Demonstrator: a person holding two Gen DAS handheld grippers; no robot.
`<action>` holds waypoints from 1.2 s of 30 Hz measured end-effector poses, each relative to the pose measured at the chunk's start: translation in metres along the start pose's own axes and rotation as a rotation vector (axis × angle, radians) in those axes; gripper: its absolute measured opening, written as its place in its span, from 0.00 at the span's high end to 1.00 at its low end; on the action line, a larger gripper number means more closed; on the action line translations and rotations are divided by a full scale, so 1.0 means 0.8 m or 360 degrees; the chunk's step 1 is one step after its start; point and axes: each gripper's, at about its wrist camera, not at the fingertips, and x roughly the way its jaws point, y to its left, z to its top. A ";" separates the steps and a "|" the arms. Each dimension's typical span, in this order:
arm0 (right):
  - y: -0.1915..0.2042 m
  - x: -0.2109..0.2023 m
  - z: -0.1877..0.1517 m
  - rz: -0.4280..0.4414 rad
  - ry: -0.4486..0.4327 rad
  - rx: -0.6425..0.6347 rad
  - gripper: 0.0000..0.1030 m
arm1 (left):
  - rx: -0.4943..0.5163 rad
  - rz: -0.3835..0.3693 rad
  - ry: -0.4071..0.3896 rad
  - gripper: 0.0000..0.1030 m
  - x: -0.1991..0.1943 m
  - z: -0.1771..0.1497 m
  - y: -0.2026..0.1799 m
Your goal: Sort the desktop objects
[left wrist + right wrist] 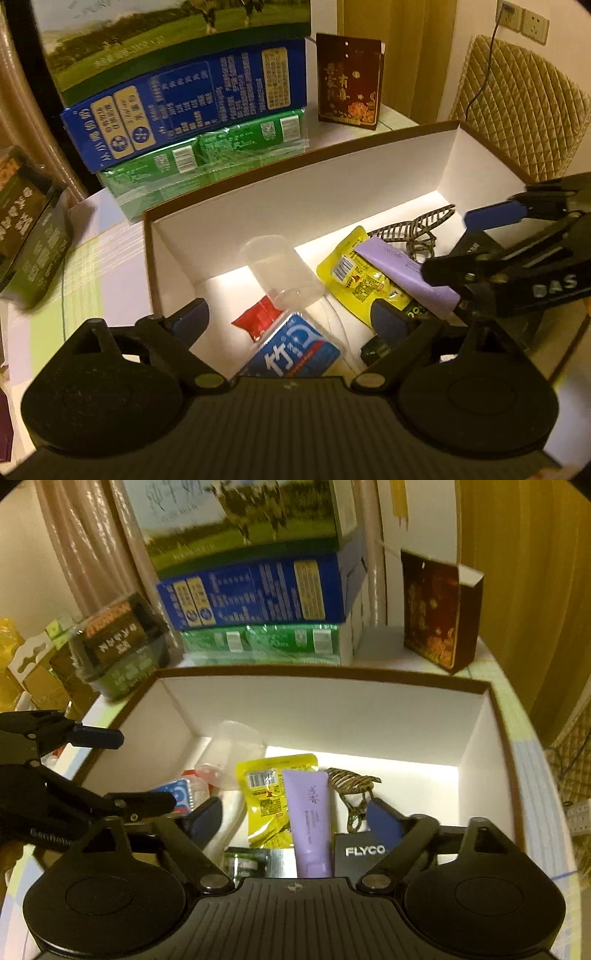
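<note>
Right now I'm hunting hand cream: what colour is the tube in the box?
Lilac tube; right wrist view.

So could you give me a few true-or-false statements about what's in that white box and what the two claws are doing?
1. The purple tube lies in the white box. True.
2. The right claw grips the purple tube. False: its jaws are open and hold nothing.
3. The yellow packet lies beside the tube. True.
4. The blue carton is inside the box. False: it sits stacked behind the box, outside it.
5. The left claw is clamped on the clear cup. False: it is open and empty, above the box.
</note>
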 end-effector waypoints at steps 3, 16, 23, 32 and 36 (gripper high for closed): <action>0.007 -0.022 -0.006 -0.0020 -0.0036 -0.0024 0.09 | -0.0031 0.0018 -0.0031 0.08 -0.021 -0.005 -0.003; 0.031 -0.110 -0.032 -0.0164 -0.0182 -0.0073 0.02 | -0.0166 0.0117 -0.0188 0.01 -0.114 -0.017 -0.025; 0.036 -0.149 -0.049 -0.0156 -0.0242 -0.0016 0.02 | -0.0195 0.0148 -0.0255 0.01 -0.158 -0.029 -0.044; 0.047 -0.192 -0.077 -0.0193 -0.0323 -0.0005 0.02 | -0.0191 0.0223 -0.0311 0.01 -0.207 -0.056 -0.069; 0.050 -0.212 -0.091 -0.0182 -0.0355 0.0028 0.02 | -0.0234 0.0220 -0.0342 0.01 -0.230 -0.070 -0.074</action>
